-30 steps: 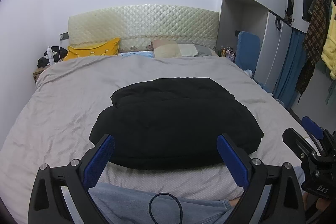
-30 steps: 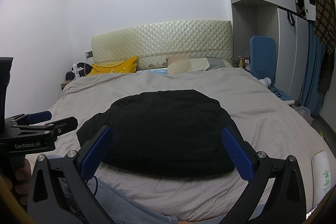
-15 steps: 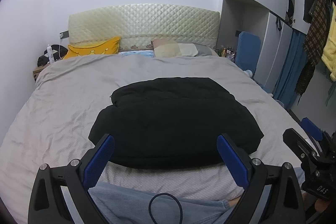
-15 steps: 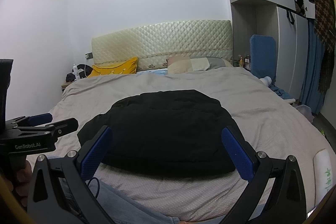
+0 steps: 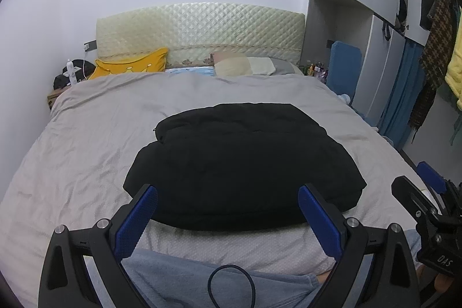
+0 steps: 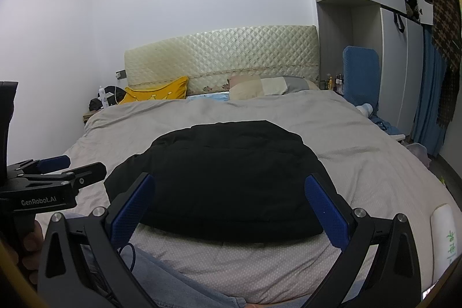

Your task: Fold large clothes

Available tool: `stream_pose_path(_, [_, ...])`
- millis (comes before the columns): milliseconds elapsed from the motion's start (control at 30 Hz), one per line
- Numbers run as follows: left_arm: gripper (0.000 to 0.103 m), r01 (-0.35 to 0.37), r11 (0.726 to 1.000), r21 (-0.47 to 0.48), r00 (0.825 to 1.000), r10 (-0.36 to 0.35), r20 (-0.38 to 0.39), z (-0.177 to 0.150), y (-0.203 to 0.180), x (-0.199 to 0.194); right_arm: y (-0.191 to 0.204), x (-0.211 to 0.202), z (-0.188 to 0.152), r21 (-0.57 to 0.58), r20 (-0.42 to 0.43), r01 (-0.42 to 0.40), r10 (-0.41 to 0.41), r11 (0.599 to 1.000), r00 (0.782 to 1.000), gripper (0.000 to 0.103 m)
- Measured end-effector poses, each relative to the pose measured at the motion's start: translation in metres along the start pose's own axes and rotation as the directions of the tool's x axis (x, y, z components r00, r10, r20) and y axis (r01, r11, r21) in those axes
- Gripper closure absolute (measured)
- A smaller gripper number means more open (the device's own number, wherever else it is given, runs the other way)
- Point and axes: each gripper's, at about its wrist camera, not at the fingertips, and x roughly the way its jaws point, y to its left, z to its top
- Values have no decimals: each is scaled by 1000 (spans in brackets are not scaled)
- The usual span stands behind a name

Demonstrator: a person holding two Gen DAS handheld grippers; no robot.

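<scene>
The left tool [image 5: 228, 199] is held low at the foot of the bed [image 5: 86, 140], pointing level toward the headboard [image 5: 199, 31], its blue-padded fingers [image 5: 135, 217] spread wide with nothing between them. The right tool [image 6: 231, 191] is held alongside in the same pose, also spread wide and gripping nothing. Each shows at the edge of the other's view.

Just ahead of both tools, framed between their fingertips but not touching them, lies the folded black padded jacket [image 5: 245, 160], a compact bundle on the grey bedcover.

Beyond the left fingers, far ahead, a yellow cushion [image 5: 130, 67] leans at the headboard; a patchwork pillow [image 5: 248, 67] lies ahead of the right fingers. Off to the right stand a blue chair back [image 5: 345, 68] and wardrobe doors [image 5: 384, 71] with hanging clothes [image 5: 436, 36]. Directly beneath the tools are the person's blue jeans [image 5: 184, 276] and a looped black cable [image 5: 231, 286].
</scene>
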Motion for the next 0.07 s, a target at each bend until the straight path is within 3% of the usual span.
stream_pose_path(67, [4,-2,1000,0,1000,2,-2,0,-1,1,0,0,-1,1,0,0,0,1000,1000,0])
